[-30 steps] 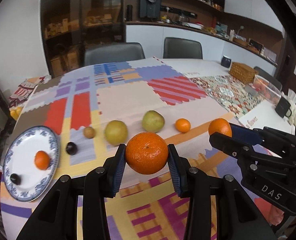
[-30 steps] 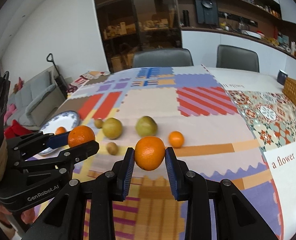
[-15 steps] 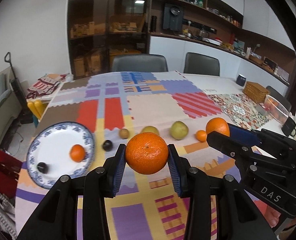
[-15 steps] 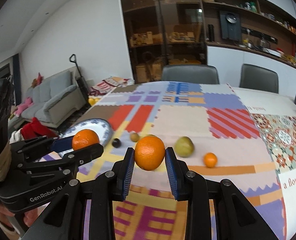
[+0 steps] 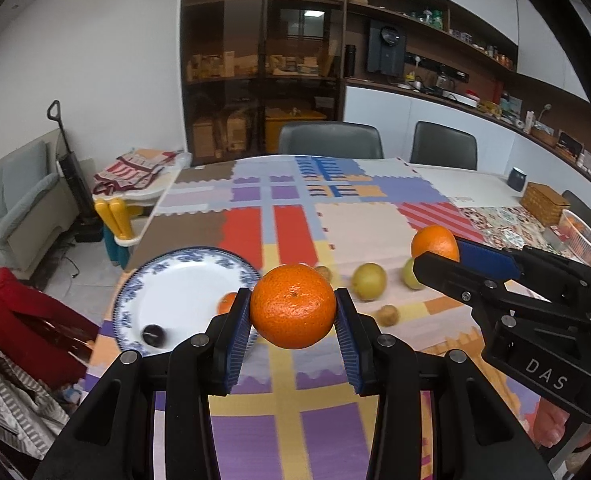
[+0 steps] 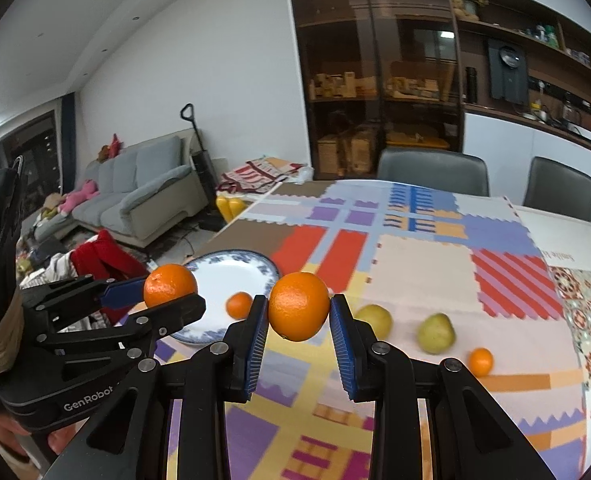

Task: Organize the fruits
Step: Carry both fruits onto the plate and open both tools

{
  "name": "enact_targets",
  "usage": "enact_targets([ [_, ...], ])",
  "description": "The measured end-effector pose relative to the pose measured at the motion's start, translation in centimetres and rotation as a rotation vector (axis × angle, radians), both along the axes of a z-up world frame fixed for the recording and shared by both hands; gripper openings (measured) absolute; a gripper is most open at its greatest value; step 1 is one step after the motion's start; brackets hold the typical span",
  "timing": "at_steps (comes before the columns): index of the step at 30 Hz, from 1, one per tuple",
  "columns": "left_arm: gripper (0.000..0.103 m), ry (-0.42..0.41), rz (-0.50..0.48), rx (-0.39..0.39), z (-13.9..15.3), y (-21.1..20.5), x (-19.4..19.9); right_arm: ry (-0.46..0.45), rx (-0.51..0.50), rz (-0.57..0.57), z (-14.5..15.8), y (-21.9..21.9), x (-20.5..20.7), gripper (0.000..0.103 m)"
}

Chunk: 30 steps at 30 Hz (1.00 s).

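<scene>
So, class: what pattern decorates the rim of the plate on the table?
A blue floral pattern on white rings the plate; the left wrist view shows it best.

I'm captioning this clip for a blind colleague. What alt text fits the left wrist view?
The left hand-held gripper clamps a round orange mandarin above a colourful patchwork tablecloth. Just behind lies a blue-rimmed white plate holding a small dark fruit and a small orange fruit. To the right, the right hand-held gripper grips a second orange.
</scene>
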<state>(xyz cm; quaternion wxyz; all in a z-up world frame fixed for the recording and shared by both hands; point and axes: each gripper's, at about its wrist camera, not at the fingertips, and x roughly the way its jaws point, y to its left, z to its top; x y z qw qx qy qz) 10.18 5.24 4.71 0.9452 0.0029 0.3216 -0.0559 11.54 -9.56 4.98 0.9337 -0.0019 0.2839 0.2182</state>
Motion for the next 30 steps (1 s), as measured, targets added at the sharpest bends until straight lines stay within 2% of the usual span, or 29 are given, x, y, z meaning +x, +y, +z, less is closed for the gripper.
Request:
enact_targets([
  [7, 0.040, 0.007, 0.039, 0.018, -0.3, 3.0, 1.2, 0.022, 0.011, 0.058, 0.0, 3.1, 2.0, 0.033],
  [16, 0.040, 0.058, 0.090, 0.010, -2.3, 7.5, 3.7, 0.061, -0.036, 0.128, -0.9, 8.0, 4.8, 0.033],
  [30, 0.040, 0.163, 0.096, 0.025, -7.0, 11.6, 9.2, 0.166, -0.118, 0.180, -5.2, 14.1, 10.9, 0.033],
])
